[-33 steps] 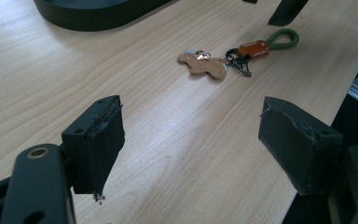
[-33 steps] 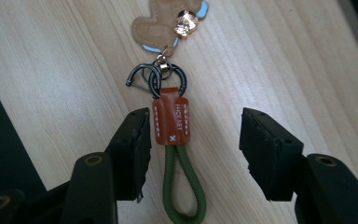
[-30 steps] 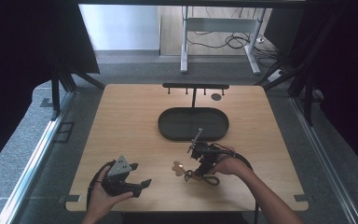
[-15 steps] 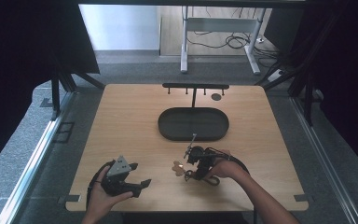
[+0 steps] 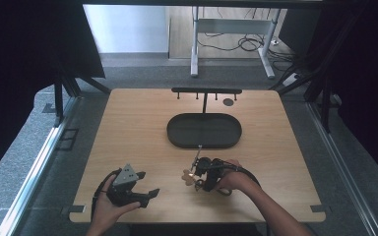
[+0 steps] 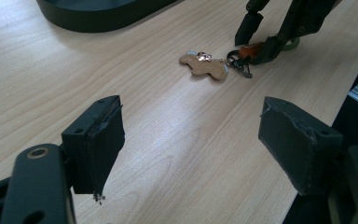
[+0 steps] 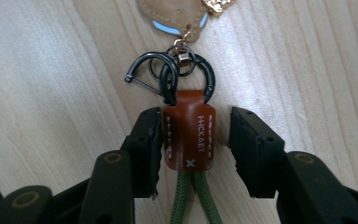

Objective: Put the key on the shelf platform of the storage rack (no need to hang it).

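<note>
The brown leather tab [image 7: 189, 137] was flanked by the right gripper [image 7: 195, 140], jaws parted, charm [image 7: 177, 16] at twelve o'clock; the left gripper [image 6: 191, 154] was held wide open, empty.

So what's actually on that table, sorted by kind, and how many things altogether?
Handheld grippers: 2, left gripper and right gripper
Keychains: 1, keychain with brown tab, green cord, tan charm
Dark oval trays: 1, tray
Black hook racks: 1, rack
Small dark discs: 1, disc
Total: 6
</note>
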